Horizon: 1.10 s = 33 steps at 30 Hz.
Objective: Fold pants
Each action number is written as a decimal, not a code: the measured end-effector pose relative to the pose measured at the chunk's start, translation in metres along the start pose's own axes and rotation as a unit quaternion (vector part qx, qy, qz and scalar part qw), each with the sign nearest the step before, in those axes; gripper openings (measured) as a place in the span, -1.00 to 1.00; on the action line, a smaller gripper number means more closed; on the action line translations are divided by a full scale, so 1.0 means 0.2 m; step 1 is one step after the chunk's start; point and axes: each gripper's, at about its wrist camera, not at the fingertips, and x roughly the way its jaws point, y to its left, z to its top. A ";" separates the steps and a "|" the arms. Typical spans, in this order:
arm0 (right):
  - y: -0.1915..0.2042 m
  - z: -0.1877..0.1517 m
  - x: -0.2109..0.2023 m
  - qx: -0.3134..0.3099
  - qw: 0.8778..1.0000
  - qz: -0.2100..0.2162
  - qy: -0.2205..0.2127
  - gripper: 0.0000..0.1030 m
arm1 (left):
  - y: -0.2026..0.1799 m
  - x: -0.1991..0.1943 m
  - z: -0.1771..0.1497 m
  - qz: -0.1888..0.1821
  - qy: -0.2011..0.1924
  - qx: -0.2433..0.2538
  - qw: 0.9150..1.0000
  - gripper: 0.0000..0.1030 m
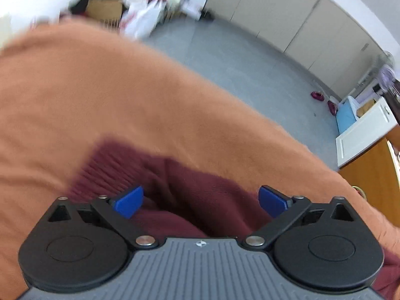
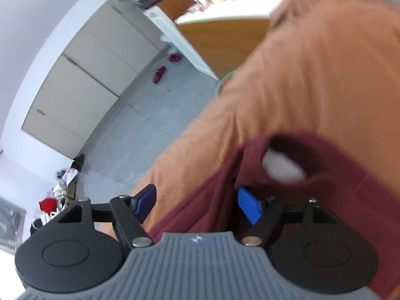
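Maroon pants (image 1: 200, 182) lie bunched on an orange cover (image 1: 87, 95). A ribbed band shows at their left end in the left wrist view. My left gripper (image 1: 200, 200) hovers just over the fabric, its blue pads (image 1: 128, 201) spread wide and gripping nothing. In the right wrist view the pants (image 2: 325, 175) form an open loop of cloth with a white patch (image 2: 282, 167) inside it. My right gripper (image 2: 197, 203) is open too. A fold of the maroon cloth lies between its pads (image 2: 248, 205) without being pinched. Both views are motion-blurred.
The orange cover's edge drops to a grey floor (image 1: 237, 55). Beige cabinets (image 1: 287, 12) line the far wall. Bags and clothes (image 1: 145, 7) are piled in a corner, slippers (image 2: 160, 73) lie on the floor, and a white panel (image 1: 362, 135) leans by wooden furniture (image 2: 220, 40).
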 end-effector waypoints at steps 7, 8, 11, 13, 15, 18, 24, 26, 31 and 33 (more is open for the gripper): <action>0.13 -0.05 -0.38 -0.067 0.998 0.018 -0.006 0.39 | -0.10 -0.35 -0.07 -0.036 -0.030 0.058 0.997 1.00; 0.18 -0.11 -0.40 -0.098 0.995 0.008 0.001 0.40 | -0.15 -0.38 -0.13 -0.044 -0.021 0.076 0.996 1.00; 0.30 -0.41 -0.44 -0.173 0.984 0.024 0.026 0.40 | -0.34 -0.39 -0.26 -0.083 0.004 0.130 0.988 1.00; 0.35 -0.57 -0.42 -0.174 0.982 0.042 0.051 0.40 | -0.49 -0.37 -0.38 -0.117 0.024 0.156 0.981 1.00; 0.40 -0.72 -0.35 -0.168 0.980 0.055 0.088 0.35 | -0.64 -0.31 -0.48 -0.140 0.049 0.170 0.974 1.00; 0.54 -0.93 -0.25 -0.264 0.959 0.039 0.099 0.32 | -0.86 -0.18 -0.57 -0.138 0.063 0.259 0.954 1.00; 0.80 -1.34 -0.11 -0.609 0.792 0.008 0.041 0.45 | -1.01 -0.07 -0.80 -0.135 0.071 0.393 0.907 1.00; 0.82 -1.37 -0.04 -0.626 0.776 0.030 0.072 0.44 | -0.95 -0.03 -0.81 -0.158 0.092 0.368 0.912 1.00; 0.89 -1.44 0.17 -0.667 0.742 0.020 0.067 -1.00 | -0.83 0.07 -0.86 -0.177 0.108 0.345 0.915 1.00; 0.92 -1.43 0.25 -0.662 0.742 0.022 0.099 -1.00 | -0.80 0.06 -0.86 -0.186 0.103 0.334 0.918 1.00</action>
